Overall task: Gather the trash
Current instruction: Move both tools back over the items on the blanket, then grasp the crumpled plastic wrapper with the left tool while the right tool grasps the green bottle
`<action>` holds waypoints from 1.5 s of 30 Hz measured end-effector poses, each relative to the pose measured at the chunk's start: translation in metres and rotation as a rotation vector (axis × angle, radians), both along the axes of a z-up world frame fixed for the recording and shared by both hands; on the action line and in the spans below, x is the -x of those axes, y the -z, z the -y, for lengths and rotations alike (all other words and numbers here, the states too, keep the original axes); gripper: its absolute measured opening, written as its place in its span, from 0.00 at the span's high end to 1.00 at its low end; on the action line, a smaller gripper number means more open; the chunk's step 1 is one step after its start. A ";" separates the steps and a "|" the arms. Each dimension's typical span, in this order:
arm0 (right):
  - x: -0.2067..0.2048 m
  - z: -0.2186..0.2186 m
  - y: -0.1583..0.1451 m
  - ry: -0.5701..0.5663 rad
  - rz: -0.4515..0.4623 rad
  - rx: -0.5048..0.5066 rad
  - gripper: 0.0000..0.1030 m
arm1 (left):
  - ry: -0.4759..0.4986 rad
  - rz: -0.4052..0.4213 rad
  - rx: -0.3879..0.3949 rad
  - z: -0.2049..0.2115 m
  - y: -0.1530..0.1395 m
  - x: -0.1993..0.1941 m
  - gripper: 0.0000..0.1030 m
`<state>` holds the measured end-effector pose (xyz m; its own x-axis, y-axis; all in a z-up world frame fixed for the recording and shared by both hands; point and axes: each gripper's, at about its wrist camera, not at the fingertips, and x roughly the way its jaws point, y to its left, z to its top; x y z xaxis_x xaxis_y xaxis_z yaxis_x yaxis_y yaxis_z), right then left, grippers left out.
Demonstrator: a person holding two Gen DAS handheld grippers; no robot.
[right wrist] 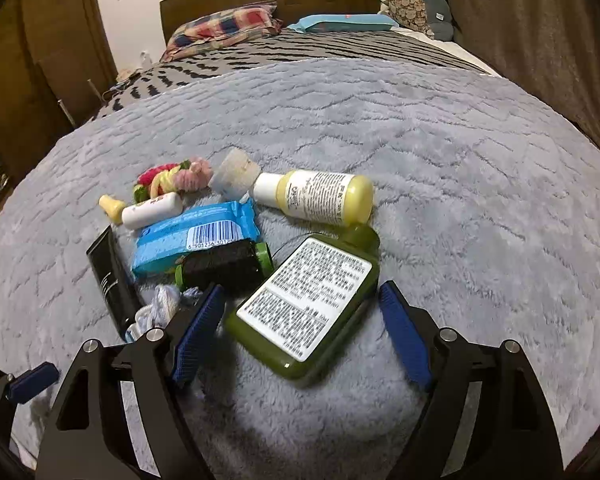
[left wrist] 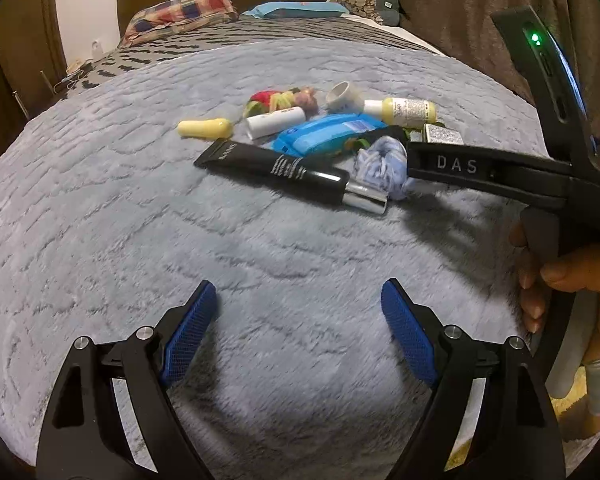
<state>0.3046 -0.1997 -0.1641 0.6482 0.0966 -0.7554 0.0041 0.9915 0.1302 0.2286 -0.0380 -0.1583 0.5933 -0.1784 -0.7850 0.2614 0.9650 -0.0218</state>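
Blue-padded fingers of the right gripper (right wrist: 302, 296) stand wide apart and hold nothing; a flat green bottle (right wrist: 306, 304) with a white label of blurred print lies on the grey plush blanket (right wrist: 440, 152) between them, nearer the left pad, touching neither as far as can be seen. The left gripper (left wrist: 298, 294) is likewise spread wide and empty, hovering over bare blanket well short of the pile.

One heap of clutter lies on the blanket. Counted, largest first:
- one black tube (left wrist: 284, 172) with a silver cap, cut off by the gripper frame in the right wrist view
- one blue wipes pack (right wrist: 196, 240) bearing a barcode
- one yellow bottle (right wrist: 316, 198) with a white cap, on its side just beyond the green one
- one black block with green ends (right wrist: 224, 266), partly behind the left pad; hard to identify
- one white tube (right wrist: 152, 210)
- one bundle of coloured hair ties (right wrist: 172, 178)
- one pale blue crumpled cloth (left wrist: 382, 166)
- one small clear cup (right wrist: 236, 178)
- one small pale yellow container (left wrist: 206, 128)

In the left wrist view the right gripper's black body hides the green bottle.
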 end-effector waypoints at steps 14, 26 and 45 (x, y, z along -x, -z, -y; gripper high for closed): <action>0.043 0.062 -0.006 0.030 0.040 0.010 0.33 | 0.126 0.068 0.011 0.054 -0.022 -0.022 0.22; 0.066 0.075 -0.009 0.033 0.053 0.004 0.33 | 0.106 0.051 -0.019 0.080 -0.020 -0.048 0.78; 0.159 0.037 -0.064 -0.054 0.177 -0.020 0.33 | 0.044 0.168 0.023 0.023 -0.083 0.074 0.80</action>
<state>0.1453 -0.2365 -0.0999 0.7644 0.1488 -0.6274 -0.0738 0.9868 0.1442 0.1543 -0.0612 -0.0757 0.7070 -0.2242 -0.6707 0.3053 0.9523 0.0034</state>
